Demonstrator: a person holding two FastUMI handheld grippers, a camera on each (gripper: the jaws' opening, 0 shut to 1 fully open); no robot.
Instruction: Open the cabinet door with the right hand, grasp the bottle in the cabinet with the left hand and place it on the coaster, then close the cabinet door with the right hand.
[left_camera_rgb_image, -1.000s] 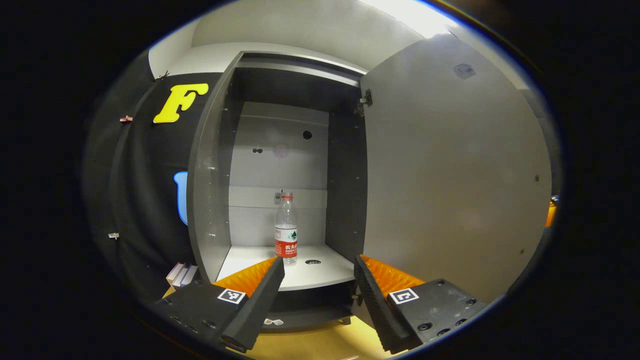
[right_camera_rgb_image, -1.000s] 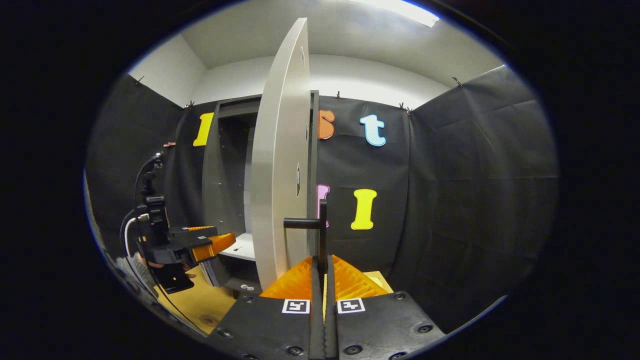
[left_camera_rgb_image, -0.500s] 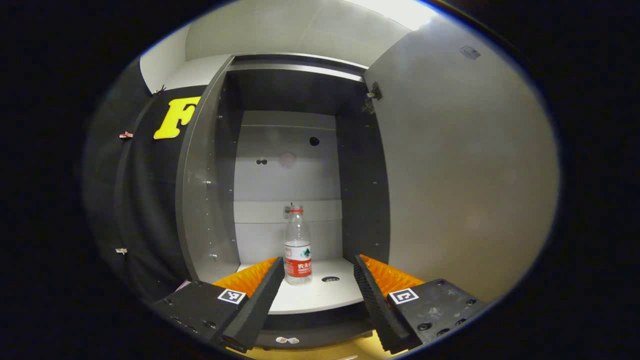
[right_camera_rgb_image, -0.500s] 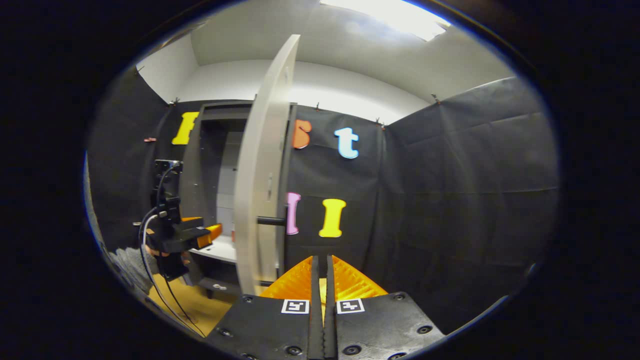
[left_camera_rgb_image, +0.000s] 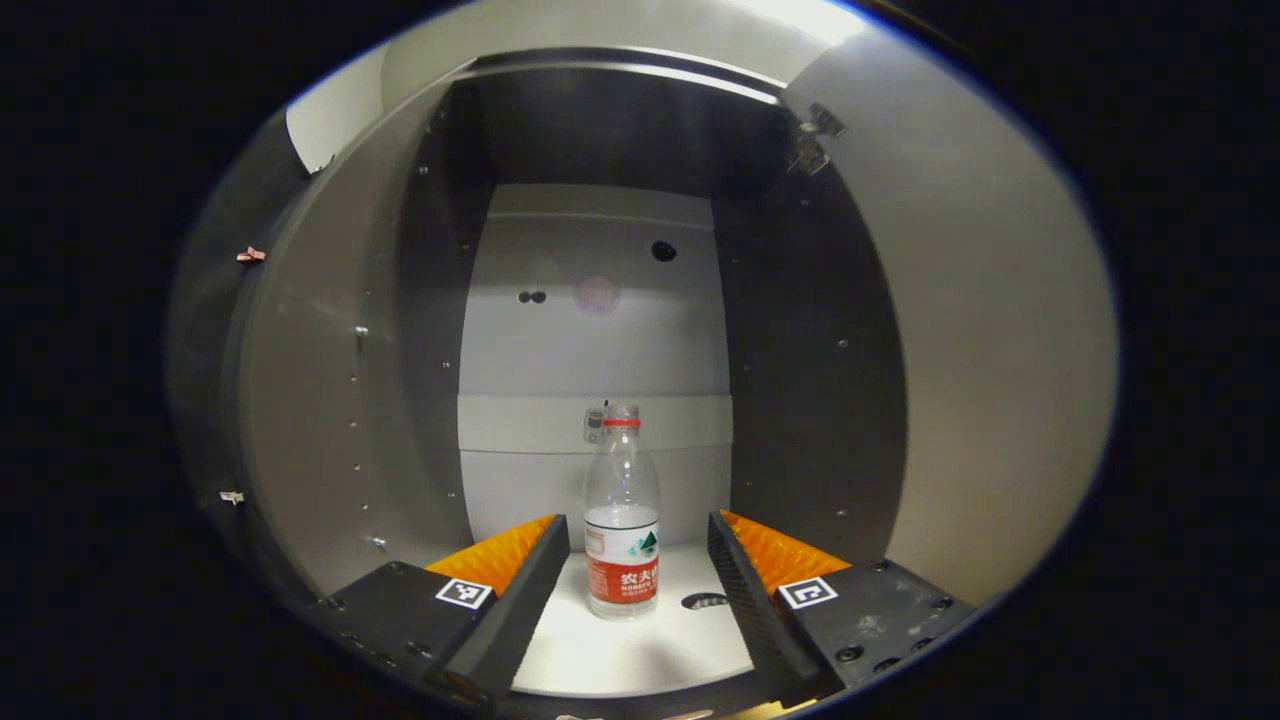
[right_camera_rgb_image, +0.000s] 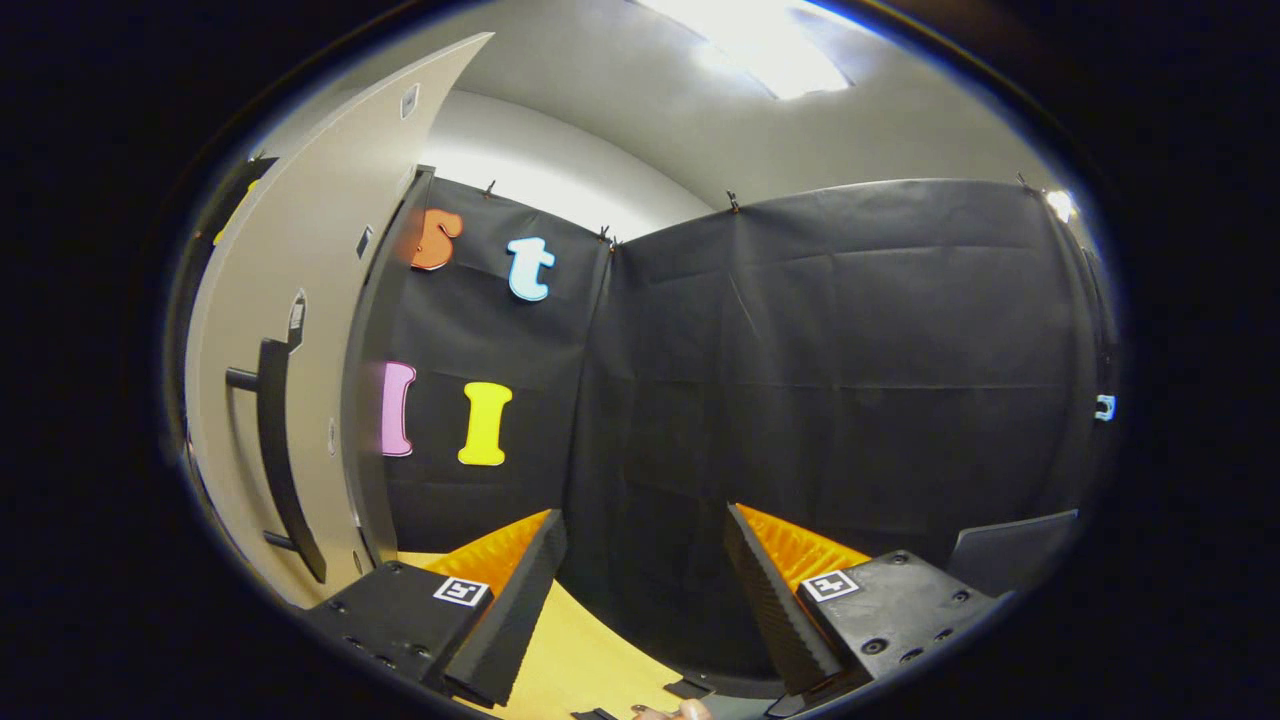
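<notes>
A clear bottle (left_camera_rgb_image: 621, 515) with a red cap and a red label stands upright on the pale shelf (left_camera_rgb_image: 630, 655) inside the open cabinet. My left gripper (left_camera_rgb_image: 637, 600) is open, reaching into the cabinet, and the bottle stands just beyond the gap between its fingers, untouched. The cabinet door (left_camera_rgb_image: 990, 340) hangs wide open on the right in the left gripper view. In the right gripper view the door (right_camera_rgb_image: 290, 300) is at the far left with its dark bar handle (right_camera_rgb_image: 275, 440). My right gripper (right_camera_rgb_image: 640, 590) is open, away from the handle, holding nothing.
Dark cabinet side walls (left_camera_rgb_image: 810, 360) flank the bottle closely on both sides. A small dark hole (left_camera_rgb_image: 704, 601) marks the shelf right of the bottle. Black cloth walls (right_camera_rgb_image: 850, 400) stand ahead of the right gripper, above a wooden table top (right_camera_rgb_image: 590, 670).
My left gripper has advanced into the cabinet, bringing the bottle close ahead of its fingers. My right gripper has let go of the door handle, opened, and swung to the right.
</notes>
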